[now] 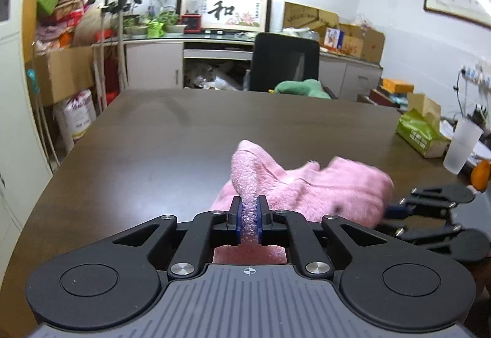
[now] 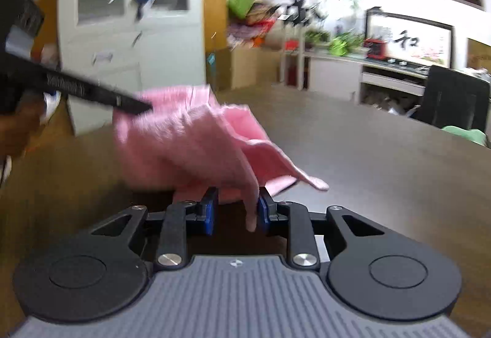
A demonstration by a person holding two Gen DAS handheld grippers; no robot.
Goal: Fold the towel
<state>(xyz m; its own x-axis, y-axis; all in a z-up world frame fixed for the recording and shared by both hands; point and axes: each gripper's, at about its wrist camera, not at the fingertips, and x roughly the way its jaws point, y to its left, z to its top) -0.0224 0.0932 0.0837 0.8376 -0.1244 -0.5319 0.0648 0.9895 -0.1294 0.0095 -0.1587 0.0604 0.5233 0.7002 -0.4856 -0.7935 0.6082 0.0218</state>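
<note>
While the left hand-held gripper (image 1: pixel 248 220) pinches a rolled edge of the pink towel (image 1: pixel 307 187) above the worktop (image 1: pixel 153 138), the right hand-held gripper (image 2: pixel 234 212) stands half-wide — a corner hangs just inside its right pad, unclamped.

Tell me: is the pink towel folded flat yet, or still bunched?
Still bunched: the pink towel sits in a crumpled heap on the table, one edge pinched in the left gripper.

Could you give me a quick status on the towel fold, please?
Left gripper shut on pink towel. Right gripper open, a towel fold between its pads. Towel bunched on table; path clear.
</note>
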